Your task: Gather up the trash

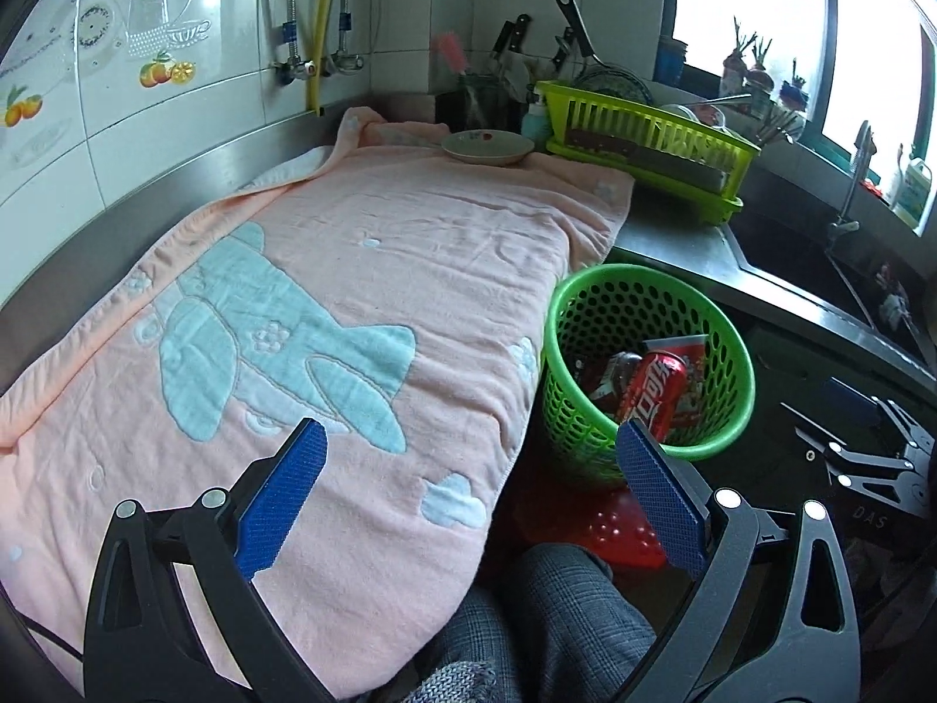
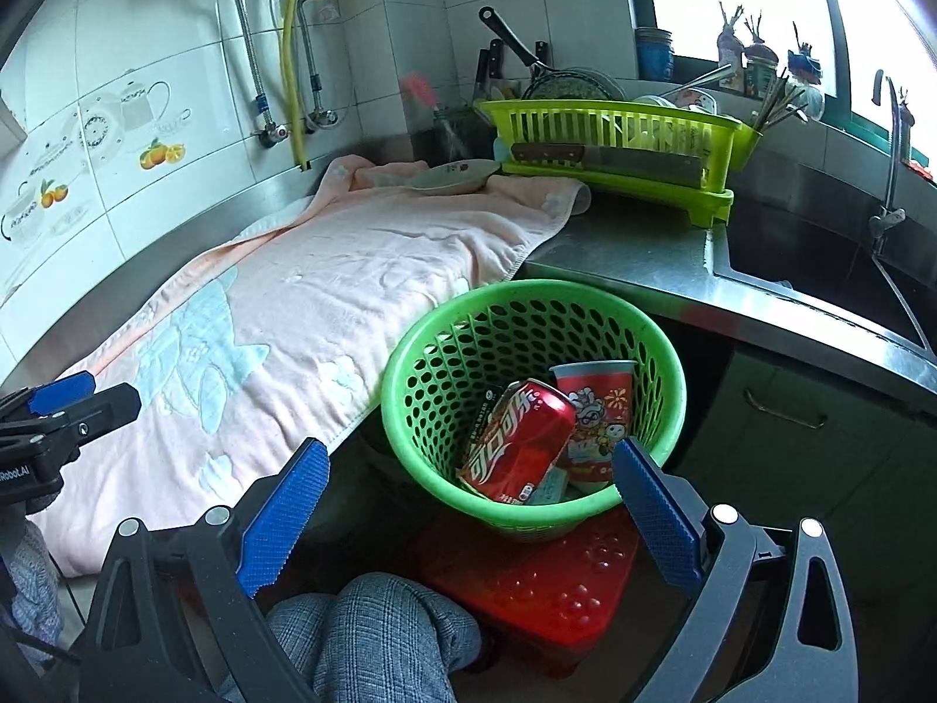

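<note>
A green perforated basket (image 1: 691, 451) (image 2: 410, 410) stands on a red stool (image 2: 544, 586) beside the counter. Inside lie a red cola can (image 1: 653, 392) (image 2: 518, 442), a red printed paper cup (image 2: 603, 410) (image 1: 679, 351) and a dark wrapper (image 2: 485, 410). My left gripper (image 1: 471, 498) is open and empty, over the front edge of the pink towel (image 1: 351, 269); it also shows at the left edge of the right wrist view (image 2: 64, 410). My right gripper (image 2: 468, 518) is open and empty, just in front of and above the basket.
The pink towel (image 2: 328, 293) covers the steel counter. A plate (image 1: 487, 147) (image 2: 454, 174) sits at its far end. A lime dish rack (image 1: 644, 146) (image 2: 615, 135) with a cleaver stands behind. The sink (image 2: 820, 258) is at the right. A knee (image 2: 375, 632) is below.
</note>
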### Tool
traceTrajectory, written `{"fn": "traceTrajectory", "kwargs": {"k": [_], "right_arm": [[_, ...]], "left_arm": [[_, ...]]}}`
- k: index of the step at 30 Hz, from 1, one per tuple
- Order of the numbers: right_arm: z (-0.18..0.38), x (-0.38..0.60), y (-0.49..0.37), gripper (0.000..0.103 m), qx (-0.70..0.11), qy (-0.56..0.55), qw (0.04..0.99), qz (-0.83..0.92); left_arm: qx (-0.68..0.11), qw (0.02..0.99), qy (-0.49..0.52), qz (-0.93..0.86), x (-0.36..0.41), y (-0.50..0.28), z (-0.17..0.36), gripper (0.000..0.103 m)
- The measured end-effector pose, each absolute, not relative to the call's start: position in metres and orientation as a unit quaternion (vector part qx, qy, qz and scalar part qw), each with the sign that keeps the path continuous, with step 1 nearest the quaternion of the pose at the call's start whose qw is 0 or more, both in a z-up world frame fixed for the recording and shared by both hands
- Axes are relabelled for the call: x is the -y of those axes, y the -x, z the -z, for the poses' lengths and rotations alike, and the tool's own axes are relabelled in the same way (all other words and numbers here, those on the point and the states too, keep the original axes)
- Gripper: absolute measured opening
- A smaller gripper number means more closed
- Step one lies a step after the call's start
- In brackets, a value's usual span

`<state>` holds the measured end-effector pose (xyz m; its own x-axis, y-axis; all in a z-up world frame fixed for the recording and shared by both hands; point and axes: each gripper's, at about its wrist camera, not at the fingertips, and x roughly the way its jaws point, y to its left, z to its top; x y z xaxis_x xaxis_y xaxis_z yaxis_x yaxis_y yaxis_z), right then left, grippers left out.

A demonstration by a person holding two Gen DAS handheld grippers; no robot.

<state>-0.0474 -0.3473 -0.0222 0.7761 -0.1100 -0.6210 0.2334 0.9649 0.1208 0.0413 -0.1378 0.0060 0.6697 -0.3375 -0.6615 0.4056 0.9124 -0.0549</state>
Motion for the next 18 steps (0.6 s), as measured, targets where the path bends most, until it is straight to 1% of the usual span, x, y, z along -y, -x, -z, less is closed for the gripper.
{"fn": "traceTrajectory", "kwargs": {"k": [18], "right_arm": [[0.0172,0.3377,0.0445,0.094,-0.324,-0.086,0.939,0.082]], "left_arm": [[-0.353,0.916,-0.053,0.183,0.1272,-0.0385,0.0000,0.098]]}}
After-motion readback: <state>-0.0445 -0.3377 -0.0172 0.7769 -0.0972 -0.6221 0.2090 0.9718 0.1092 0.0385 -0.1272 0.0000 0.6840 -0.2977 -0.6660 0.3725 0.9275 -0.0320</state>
